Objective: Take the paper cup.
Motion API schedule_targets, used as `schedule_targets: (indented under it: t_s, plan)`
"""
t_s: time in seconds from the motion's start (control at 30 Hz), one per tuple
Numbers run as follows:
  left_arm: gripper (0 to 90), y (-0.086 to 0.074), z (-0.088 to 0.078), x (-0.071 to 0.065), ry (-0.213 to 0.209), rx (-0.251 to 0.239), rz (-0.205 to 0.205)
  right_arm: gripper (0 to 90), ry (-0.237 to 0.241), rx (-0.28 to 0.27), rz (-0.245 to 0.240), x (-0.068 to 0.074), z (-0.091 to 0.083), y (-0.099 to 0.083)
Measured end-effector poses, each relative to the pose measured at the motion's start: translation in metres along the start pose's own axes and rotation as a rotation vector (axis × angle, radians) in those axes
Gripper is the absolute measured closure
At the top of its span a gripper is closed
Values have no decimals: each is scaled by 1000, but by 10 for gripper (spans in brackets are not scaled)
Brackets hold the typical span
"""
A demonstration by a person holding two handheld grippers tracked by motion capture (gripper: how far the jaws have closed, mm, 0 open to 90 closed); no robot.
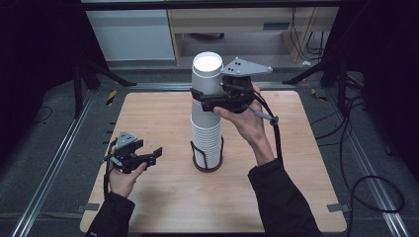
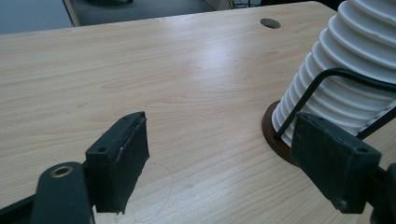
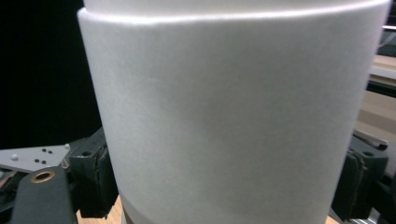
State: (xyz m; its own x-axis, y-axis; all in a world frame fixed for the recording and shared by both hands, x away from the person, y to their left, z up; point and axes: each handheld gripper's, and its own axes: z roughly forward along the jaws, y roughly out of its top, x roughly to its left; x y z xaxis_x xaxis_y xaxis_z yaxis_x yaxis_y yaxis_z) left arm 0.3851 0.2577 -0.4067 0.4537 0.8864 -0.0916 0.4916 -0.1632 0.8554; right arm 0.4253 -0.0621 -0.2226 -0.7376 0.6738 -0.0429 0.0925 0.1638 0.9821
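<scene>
A tall stack of white paper cups (image 1: 206, 138) stands in a black wire holder (image 1: 207, 168) on a round brown base, at the middle of the wooden table (image 1: 158, 108). High over the stack, my right gripper (image 1: 202, 98) is shut on the top cup (image 1: 207, 74), one jaw on each side of its wall. The right gripper view has that cup (image 3: 224, 116) between the right gripper's (image 3: 224, 186) two pads. My left gripper (image 1: 154, 155) is open and holds nothing, low over the table to the left of the holder. In its own view the left gripper (image 2: 219, 163) points toward the stack (image 2: 355, 60) and holder base (image 2: 273, 135).
A small round hole (image 2: 270, 22) sits in the tabletop near the far edge. Metal rails (image 1: 59, 148) and black cables (image 1: 356, 163) run over the dark floor on both sides of the table. A pale cabinet (image 1: 133, 34) stands behind the table.
</scene>
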Motion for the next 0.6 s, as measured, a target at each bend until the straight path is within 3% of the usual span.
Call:
schedule_targets:
  t_s: [0.3,0.6]
  plan:
    - [185,0,-1,0,1,-1,-1,153,10,0,-26,1,-11,11]
    - [190,1,-2,0,-4,1,10,155,7,14,-61,-2,-37,16]
